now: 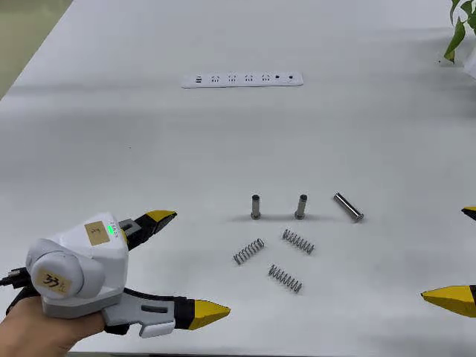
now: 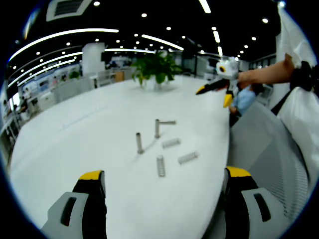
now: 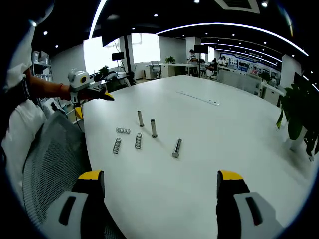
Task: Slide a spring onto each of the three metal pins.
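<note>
The left spring (image 1: 248,251), right spring (image 1: 298,240) and near spring (image 1: 285,278) lie loose on the white table (image 1: 111,149), just nearer than the pins. The left pin (image 1: 255,206) and middle pin (image 1: 301,206) stand upright; the right pin (image 1: 348,207) lies flat beside them. All three pins are bare. The left gripper (image 1: 197,263) hovers at the near left, jaws wide and empty. The right gripper (image 1: 448,254), at the right edge, is likewise wide and empty. A power strip (image 1: 242,79) lies far back.

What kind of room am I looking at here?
Probably an open-plan office: a long white table with a socket strip, rows of desks behind it, and a leafy plant.
</note>
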Motion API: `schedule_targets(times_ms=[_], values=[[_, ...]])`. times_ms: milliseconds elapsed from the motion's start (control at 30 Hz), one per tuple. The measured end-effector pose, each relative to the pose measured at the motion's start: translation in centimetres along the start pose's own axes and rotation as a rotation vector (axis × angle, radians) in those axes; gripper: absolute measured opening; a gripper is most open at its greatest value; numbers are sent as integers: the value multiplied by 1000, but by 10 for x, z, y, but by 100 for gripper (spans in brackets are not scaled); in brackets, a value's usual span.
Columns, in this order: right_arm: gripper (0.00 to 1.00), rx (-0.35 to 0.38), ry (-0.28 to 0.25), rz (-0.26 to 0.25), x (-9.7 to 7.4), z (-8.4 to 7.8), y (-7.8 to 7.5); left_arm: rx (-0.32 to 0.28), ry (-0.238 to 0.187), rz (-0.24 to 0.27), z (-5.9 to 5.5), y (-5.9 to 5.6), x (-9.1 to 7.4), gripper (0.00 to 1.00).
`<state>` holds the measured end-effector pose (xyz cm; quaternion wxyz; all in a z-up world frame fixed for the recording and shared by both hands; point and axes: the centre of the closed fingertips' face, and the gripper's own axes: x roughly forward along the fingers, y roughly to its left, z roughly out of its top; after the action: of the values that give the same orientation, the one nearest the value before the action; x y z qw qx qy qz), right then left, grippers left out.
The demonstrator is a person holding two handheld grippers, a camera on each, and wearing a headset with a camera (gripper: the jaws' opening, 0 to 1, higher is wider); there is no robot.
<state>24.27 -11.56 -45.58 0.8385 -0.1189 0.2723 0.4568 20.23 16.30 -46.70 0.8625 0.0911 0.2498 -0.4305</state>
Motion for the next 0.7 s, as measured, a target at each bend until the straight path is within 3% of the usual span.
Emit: schedule_targets(times_ms=[700], values=[[91, -67, 33, 29, 32, 29, -21, -27, -18, 5, 1, 7, 4, 100]])
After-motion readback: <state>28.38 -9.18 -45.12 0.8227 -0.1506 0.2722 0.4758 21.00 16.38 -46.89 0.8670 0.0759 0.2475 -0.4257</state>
